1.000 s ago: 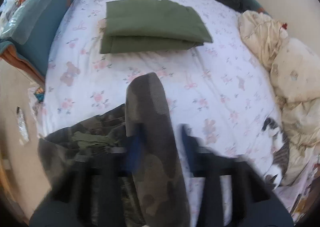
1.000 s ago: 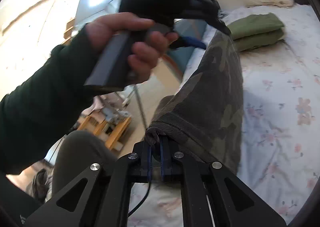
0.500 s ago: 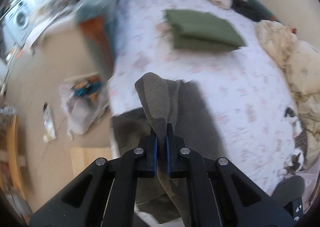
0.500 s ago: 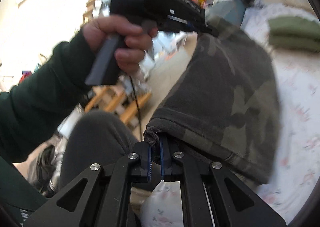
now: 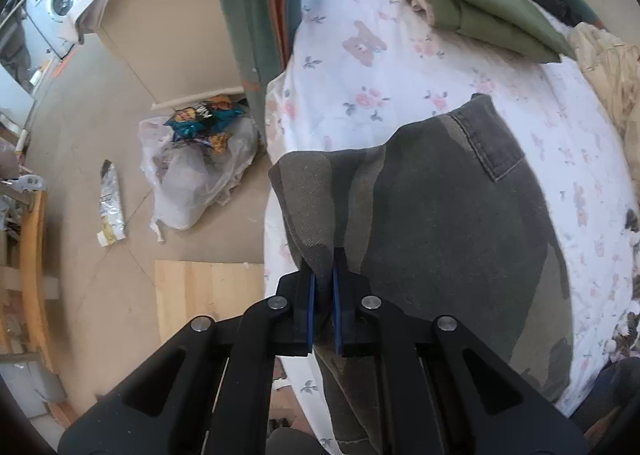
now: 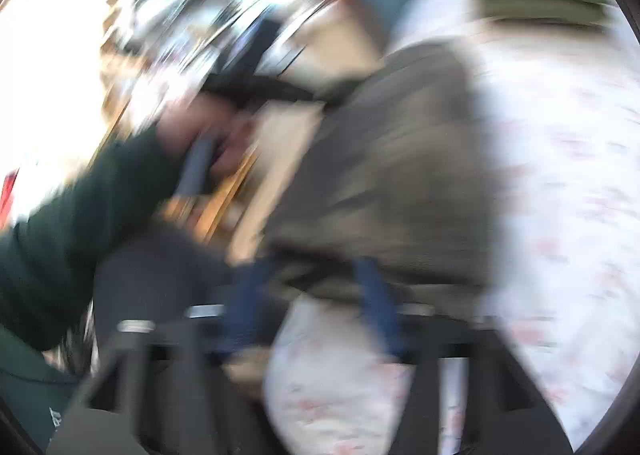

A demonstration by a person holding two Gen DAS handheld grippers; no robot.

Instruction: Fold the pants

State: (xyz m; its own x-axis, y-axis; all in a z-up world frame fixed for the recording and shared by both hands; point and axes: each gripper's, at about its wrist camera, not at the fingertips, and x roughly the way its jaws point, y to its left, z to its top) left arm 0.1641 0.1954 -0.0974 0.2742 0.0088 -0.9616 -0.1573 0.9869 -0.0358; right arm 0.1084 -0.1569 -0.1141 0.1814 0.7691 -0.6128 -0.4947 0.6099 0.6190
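The left tool [image 5: 323,297] has its blue pads pressed together on a fold of the camouflage pants [image 5: 440,223], pinching the fabric at an edge that rises in a peak just ahead of the fingers. From that pinch the pants spread out to the right over the near part of the bed [image 5: 400,67], which is covered in a white sheet printed with flowers and bears; a stitched pocket corner shows on the upper right of the cloth. Well beyond the pants, toward the far end of the bed, lies a folded olive-green garment [image 5: 492,11]. Left of the bed, on the floor, sit a clear plastic bag [image 5: 196,175] stuffed with snack wrappers and a flattened foil packet [image 5: 110,207]. The right wrist view is heavily blurred: the right tool [image 6: 312,311] shows its two blue fingers standing apart, with the pants' edge [image 6: 384,183] lying across the gap between them, but whether the fingers touch the cloth cannot be told. In the same view the person's left hand [image 6: 200,139], in a dark green sleeve, grips a tool handle beside the pants.
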